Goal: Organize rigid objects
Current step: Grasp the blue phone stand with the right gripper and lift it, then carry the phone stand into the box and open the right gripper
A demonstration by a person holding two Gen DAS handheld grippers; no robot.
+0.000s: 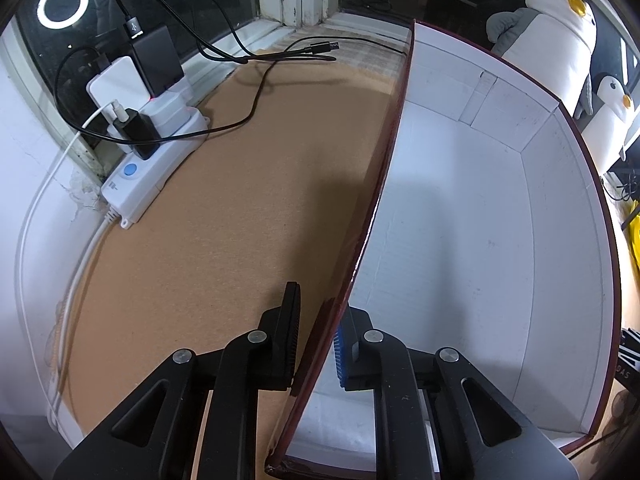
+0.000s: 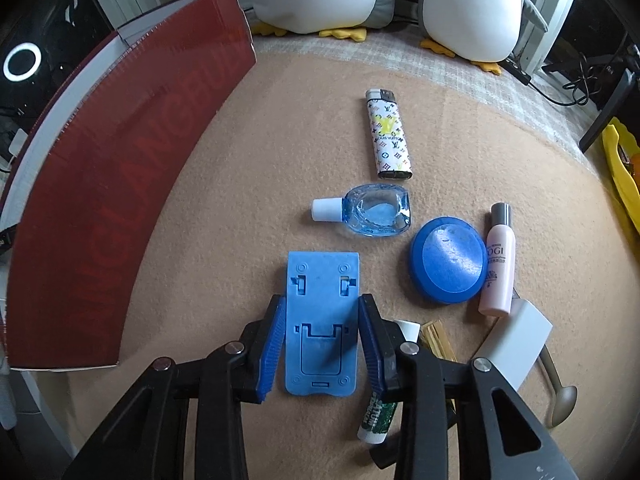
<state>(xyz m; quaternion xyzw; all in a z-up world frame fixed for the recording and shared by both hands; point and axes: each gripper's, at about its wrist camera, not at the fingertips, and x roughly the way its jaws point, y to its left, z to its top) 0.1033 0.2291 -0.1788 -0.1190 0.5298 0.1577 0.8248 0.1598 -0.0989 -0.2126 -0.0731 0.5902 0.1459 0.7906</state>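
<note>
My left gripper (image 1: 316, 344) was closed on the box (image 1: 460, 208) wall, holding it steady on the counter (image 1: 224, 208). My right gripper (image 2: 322, 344) had its jaws around the blue stand (image 2: 322, 320), which lay flat just before the box; the pads looked touching its edges, not firmly. The stand was thin, so I judged it could slip or tilt when lifted, and the lip balm (image 2: 378, 420) beside could be knocked

Two plush penguins (image 2: 472, 4), one red box (image 2: 120, 200), one lighter (image 2: 390, 136), one blue stand (image 2: 322, 320), one blue lid (image 2: 448, 266).
</note>
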